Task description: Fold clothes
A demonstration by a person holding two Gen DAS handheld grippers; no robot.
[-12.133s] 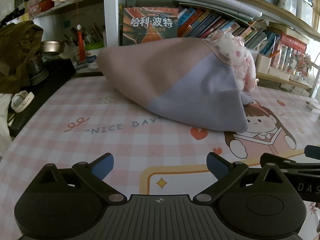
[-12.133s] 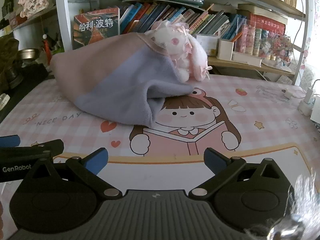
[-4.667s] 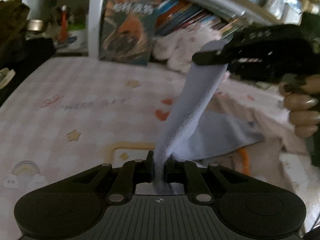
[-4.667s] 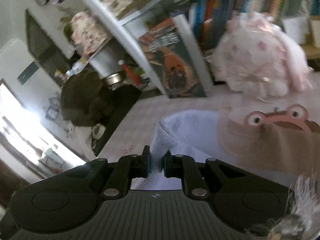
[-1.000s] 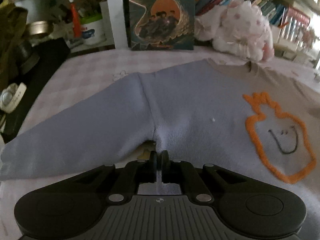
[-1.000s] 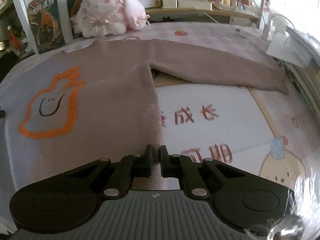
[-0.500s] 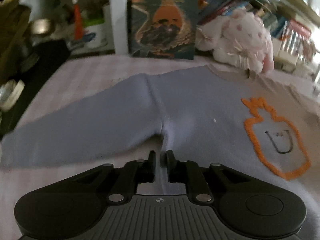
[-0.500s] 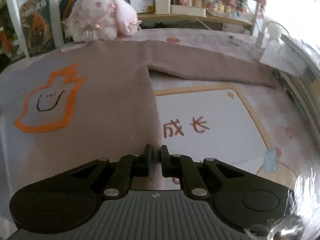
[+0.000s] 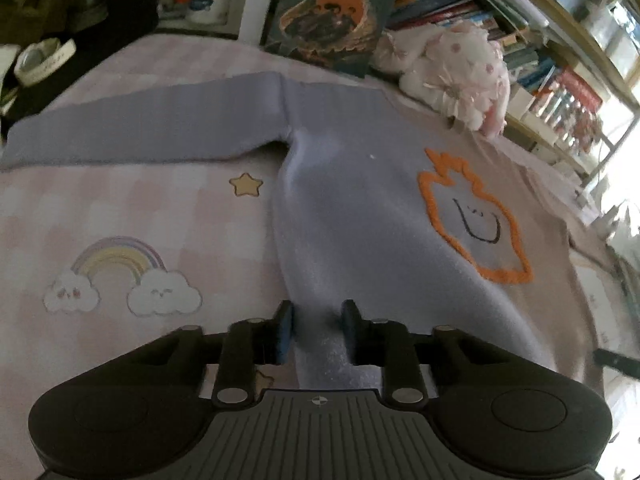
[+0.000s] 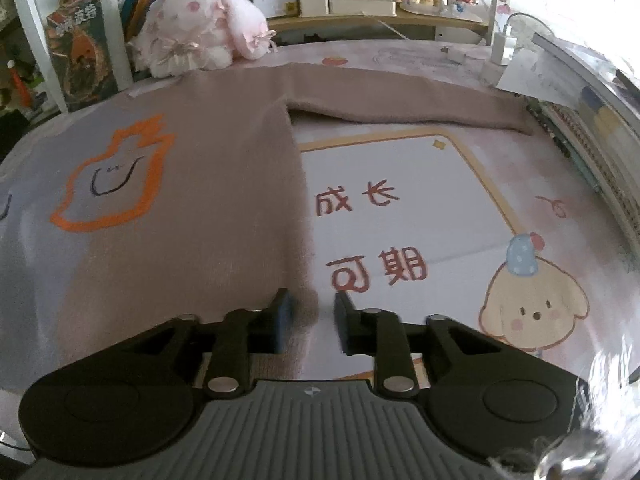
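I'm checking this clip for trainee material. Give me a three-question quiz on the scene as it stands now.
1. True or false: the left tool is clamped shut on the sweater.
2. Which colour is the sleeve seen from the right tool? A lilac, B brown, C orange.
3. What sits beyond the sweater's collar, near the books?

Key:
1. False; its jaws are parted with the hem between them.
2. B.
3. A pink plush toy.

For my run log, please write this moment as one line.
stage: sweater spread flat on mat | left hand-held gripper: open, at hem | right hand-held gripper: open, at hem | folds: none yet
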